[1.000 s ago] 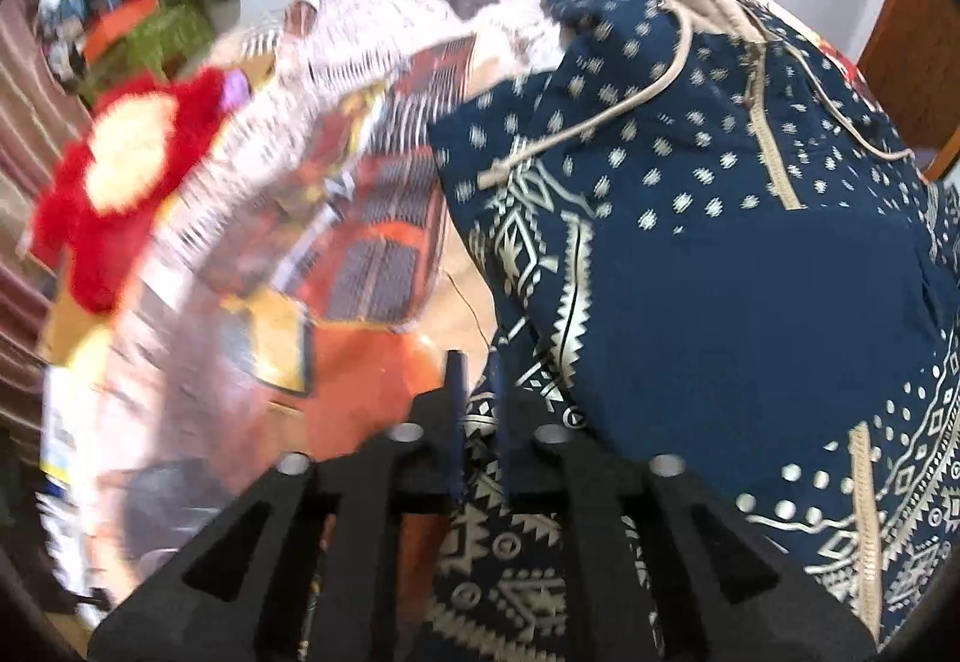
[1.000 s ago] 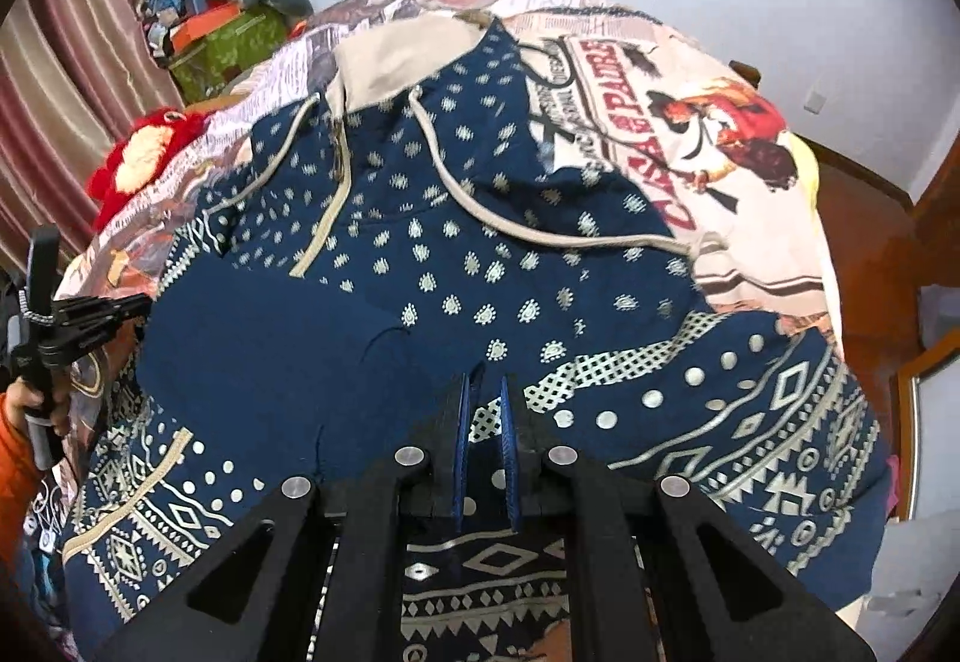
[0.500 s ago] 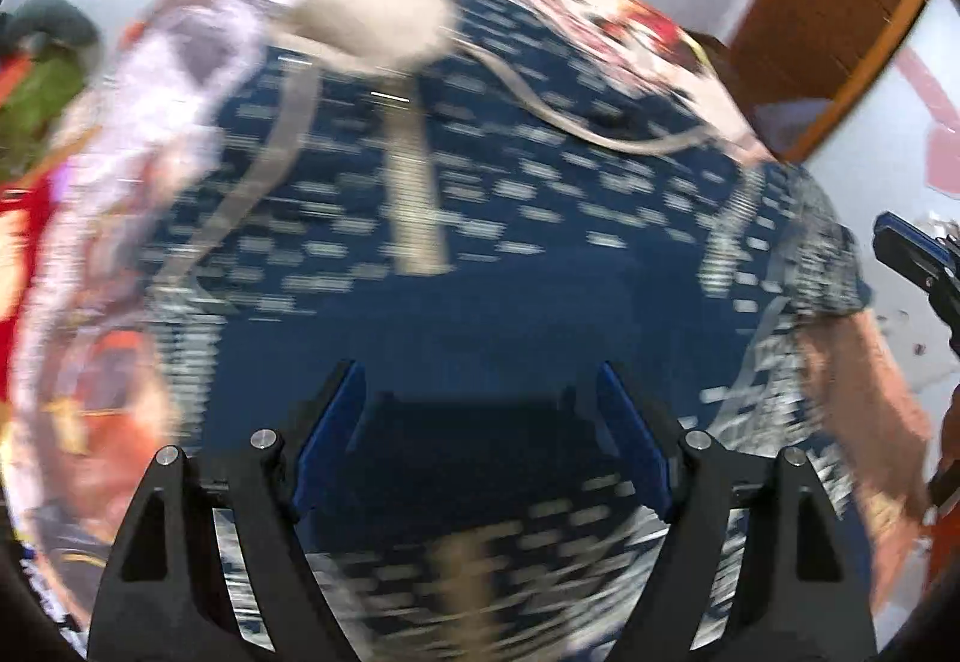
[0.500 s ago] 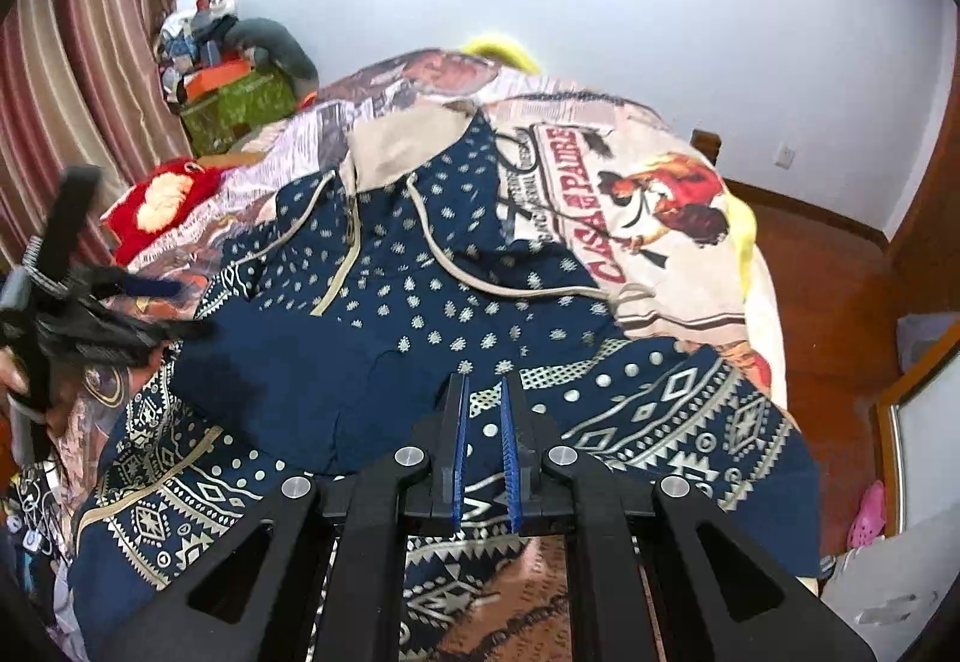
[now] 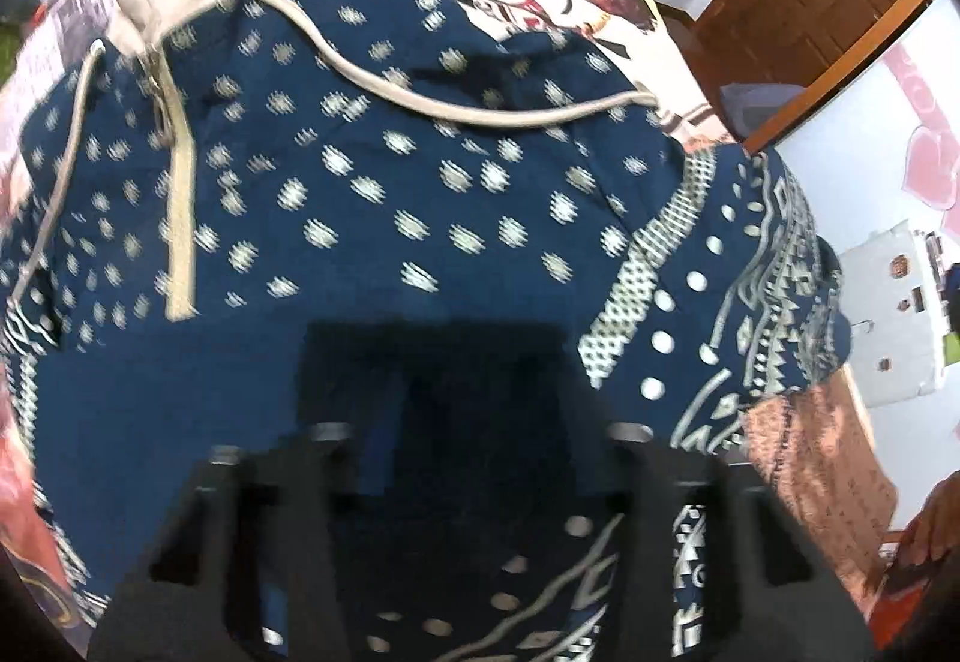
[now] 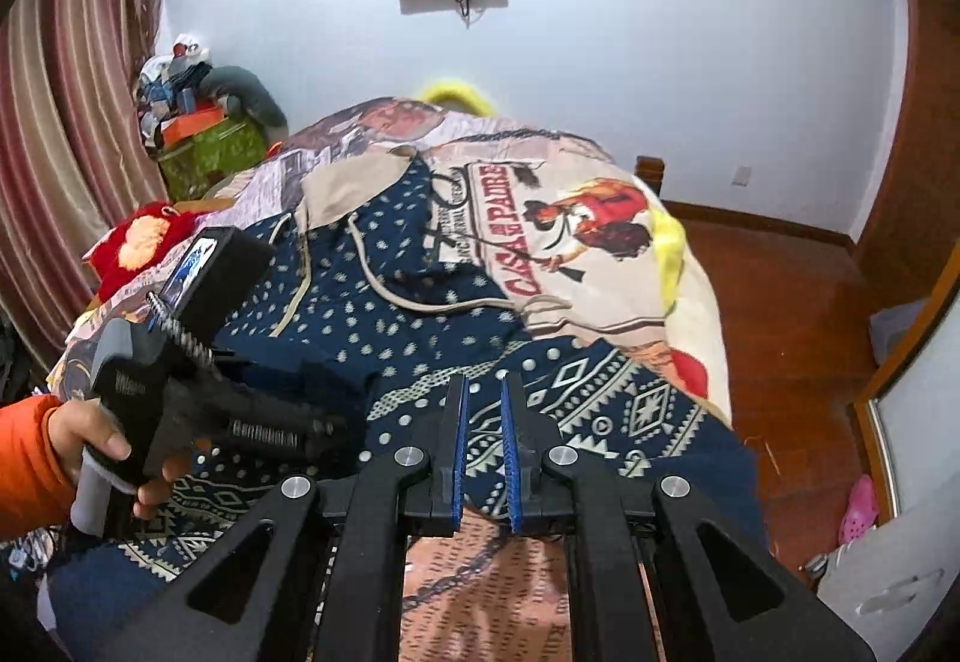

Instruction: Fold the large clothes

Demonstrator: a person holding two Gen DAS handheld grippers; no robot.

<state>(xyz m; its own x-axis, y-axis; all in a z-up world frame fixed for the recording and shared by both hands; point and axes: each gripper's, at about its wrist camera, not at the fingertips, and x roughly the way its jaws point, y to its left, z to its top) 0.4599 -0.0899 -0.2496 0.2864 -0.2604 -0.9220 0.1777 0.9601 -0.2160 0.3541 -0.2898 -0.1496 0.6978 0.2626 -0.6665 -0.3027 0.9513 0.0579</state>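
While the navy patterned garment (image 6: 456,314) lies spread over the bed (image 6: 600,242), folding looks barely begun: 1 fold at most, a plain dark panel laid over the near-left part under the left gripper (image 5: 474,422); rest still open, approx. full width.

Garment long axis runs from the beige hood (image 6: 348,182) at the far end to the banded hem (image 6: 600,410) nearest the cameras (hood pointing at the far wall, drawcords (image 5: 480,113) trailing loose to the right).

Left gripper: jaws closing over the dark panel; blur hides the pads, so whether cloth is pinched can't be told. Right gripper (image 6: 480,422): jaws nearly pressed together, only a slit, nothing between, held above the hem.

Remaining, in my judgement: sides in, hood down, hem up.
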